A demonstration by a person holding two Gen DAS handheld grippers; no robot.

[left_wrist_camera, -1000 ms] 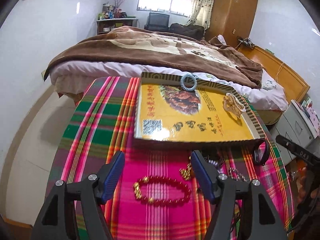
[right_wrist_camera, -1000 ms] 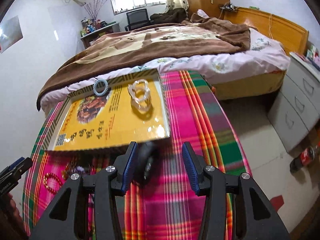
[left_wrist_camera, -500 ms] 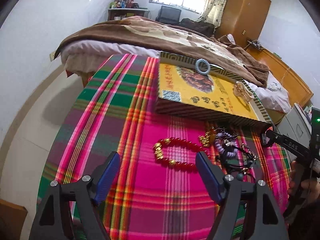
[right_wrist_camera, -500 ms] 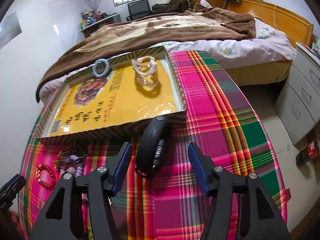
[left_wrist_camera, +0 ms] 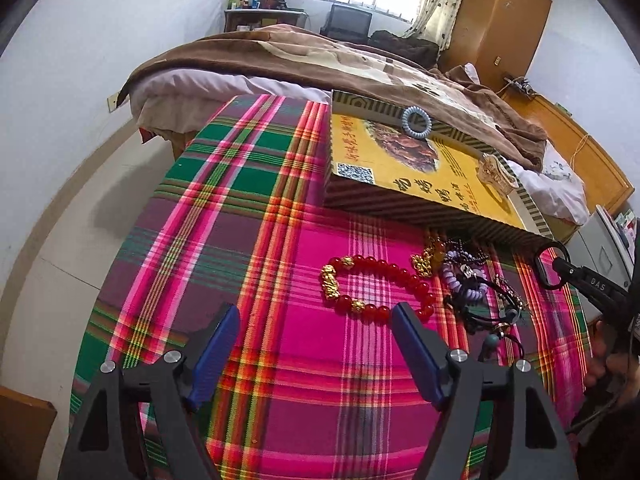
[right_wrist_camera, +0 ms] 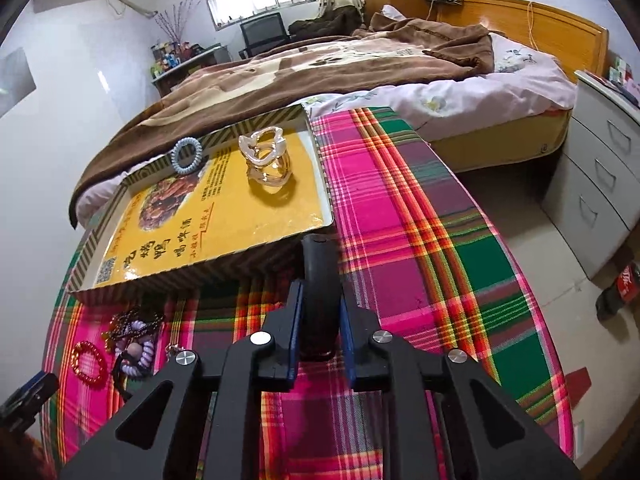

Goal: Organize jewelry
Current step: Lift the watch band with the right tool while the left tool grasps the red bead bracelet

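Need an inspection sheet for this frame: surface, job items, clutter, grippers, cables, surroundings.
Surface: plaid cloth over the table, flat.
Job's things: yellow box lid used as a tray holds a blue coil tie and a clear bangle; red bead bracelet and a tangled jewelry pile lie on the cloth; black band stands on edge by the lid.
Clutter: nothing seen.
Grippers: left gripper open, nothing between the pads, just short of the red bracelet; right gripper has just closed on the black band.
Cables: cord on the headboard.
Surroundings: bed, drawers.
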